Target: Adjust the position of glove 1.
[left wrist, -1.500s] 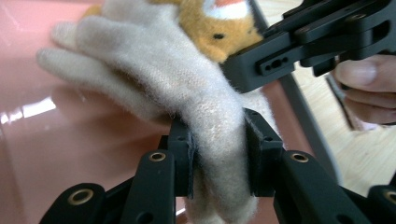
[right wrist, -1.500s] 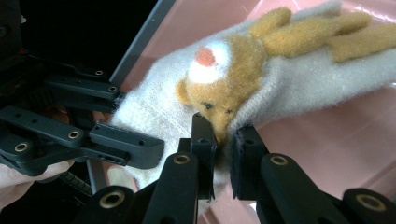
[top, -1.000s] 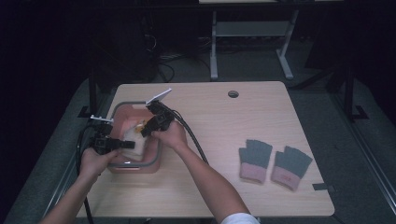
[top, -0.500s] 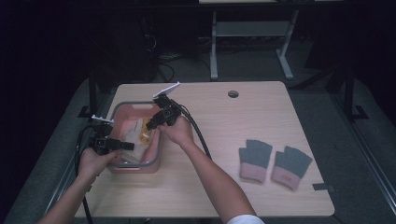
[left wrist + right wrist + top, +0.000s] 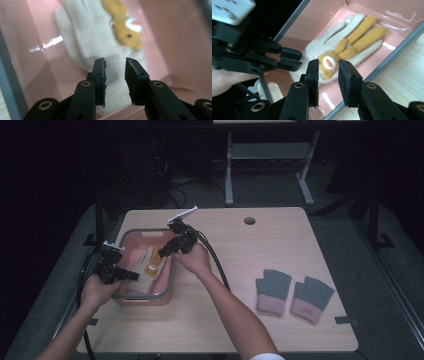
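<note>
A pink bin [image 5: 170,270] with a grey rim sits on the table's left. A cream glove [image 5: 142,257] lies flat in it, with an orange glove with an animal face [image 5: 154,262] on top. My left gripper [image 5: 134,276] reaches in over the bin's front left. Its jaws have just been closing and stand a narrow gap apart above the cream glove [image 5: 82,42], with nothing between them [image 5: 115,62]. My right gripper [image 5: 162,252] hovers over the bin's right side, open, above the orange face [image 5: 328,62]. The left gripper [image 5: 294,58] is just beside it.
Two grey gloves with pink cuffs [image 5: 273,291] [image 5: 310,299] lie side by side at the table's right front. A cable hole [image 5: 249,220] is near the back edge. Both grippers' cables trail over the table. Bare wood lies between bin and grey gloves.
My right gripper has shifted slightly right and up over the bin's right rim. The left hand has stayed in place. The gloves lie flat in the bin.
</note>
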Motion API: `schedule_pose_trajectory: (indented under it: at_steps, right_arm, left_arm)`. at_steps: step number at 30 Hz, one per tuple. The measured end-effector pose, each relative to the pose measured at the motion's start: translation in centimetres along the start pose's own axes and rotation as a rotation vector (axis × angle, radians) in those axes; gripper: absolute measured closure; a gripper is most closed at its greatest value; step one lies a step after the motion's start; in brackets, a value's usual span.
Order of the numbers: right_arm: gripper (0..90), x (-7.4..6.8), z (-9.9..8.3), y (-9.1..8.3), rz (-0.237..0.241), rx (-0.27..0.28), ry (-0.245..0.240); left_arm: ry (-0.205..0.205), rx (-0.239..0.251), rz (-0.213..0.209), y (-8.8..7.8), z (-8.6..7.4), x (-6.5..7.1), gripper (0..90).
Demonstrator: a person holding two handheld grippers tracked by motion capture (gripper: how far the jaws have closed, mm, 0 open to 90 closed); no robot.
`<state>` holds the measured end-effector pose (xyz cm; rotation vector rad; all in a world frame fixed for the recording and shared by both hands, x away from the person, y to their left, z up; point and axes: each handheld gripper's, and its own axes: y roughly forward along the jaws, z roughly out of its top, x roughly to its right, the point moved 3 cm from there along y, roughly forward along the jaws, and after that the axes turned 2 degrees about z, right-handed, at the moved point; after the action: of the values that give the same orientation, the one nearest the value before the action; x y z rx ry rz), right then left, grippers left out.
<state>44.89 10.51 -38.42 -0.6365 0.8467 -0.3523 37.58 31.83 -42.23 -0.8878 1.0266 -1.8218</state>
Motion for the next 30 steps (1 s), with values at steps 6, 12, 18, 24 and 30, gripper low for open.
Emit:
schedule_pose_trajectory:
  at_steps: [6, 12, 18, 24, 30]
  right_arm:
    - [68.9, 0.3, 0.0, -0.4, 0.006, 0.004, 0.007]
    - [66.1, 0.5, 0.1, -1.1, 0.02, 0.013, 0.007]
    - [59.5, 0.8, -0.1, -1.9, 0.082, 0.03, 0.016]
    - [56.9, 1.1, -0.4, -3.0, 0.081, 0.055, 0.019]
    - [54.5, 1.6, -1.0, -4.2, 0.078, 0.086, 0.023]
  left_arm:
    - [-0.001, 0.01, -0.015, -0.2, 0.2, 0.1, 67.1]
    - [-0.048, 0.118, -0.078, -1.7, 0.7, -0.3, 62.4]
    - [-0.071, 0.201, -0.152, -2.5, 1.1, -0.2, 54.7]
    - [-0.066, 0.247, -0.179, -3.1, 1.7, 0.5, 51.6]
    - [-0.057, 0.271, -0.218, -3.2, 2.0, 1.5, 46.9]
